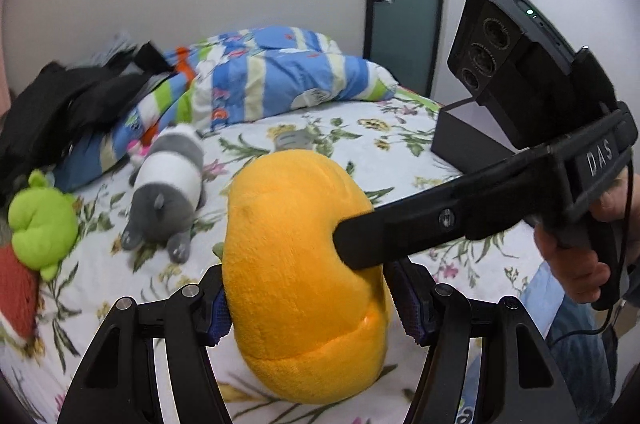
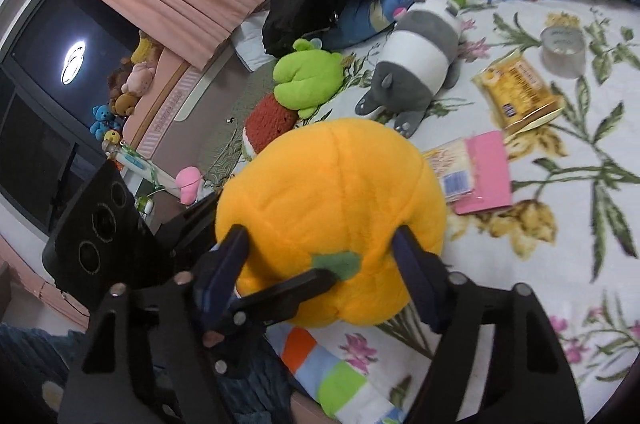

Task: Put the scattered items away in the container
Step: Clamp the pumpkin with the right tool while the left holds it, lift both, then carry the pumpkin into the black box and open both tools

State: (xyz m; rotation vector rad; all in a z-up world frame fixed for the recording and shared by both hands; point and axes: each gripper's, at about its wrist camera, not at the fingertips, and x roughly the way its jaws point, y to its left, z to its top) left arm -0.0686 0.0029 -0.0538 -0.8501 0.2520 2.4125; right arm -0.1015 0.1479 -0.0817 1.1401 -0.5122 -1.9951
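An orange pumpkin plush [image 1: 296, 264] is held above the floral bedspread [image 1: 400, 128]. My left gripper [image 1: 308, 312] is shut on its lower part. My right gripper [image 2: 320, 276] is shut on the same plush [image 2: 332, 208], near its green stem patch [image 2: 340, 262]; one of its fingers [image 1: 400, 236] presses into the plush's right side in the left wrist view. A black box container [image 1: 464, 140] stands on the bed at the far right. A grey and white plush [image 1: 168, 192] and a green plush [image 1: 40, 220] lie on the bed to the left.
A yellow snack packet [image 2: 516, 92], a pink booklet [image 2: 484, 172], a tape roll [image 2: 564, 52] and a red knitted item [image 2: 272, 124] lie on the bed. A striped blue quilt [image 1: 260, 76] and black clothes [image 1: 68, 100] are piled at the back.
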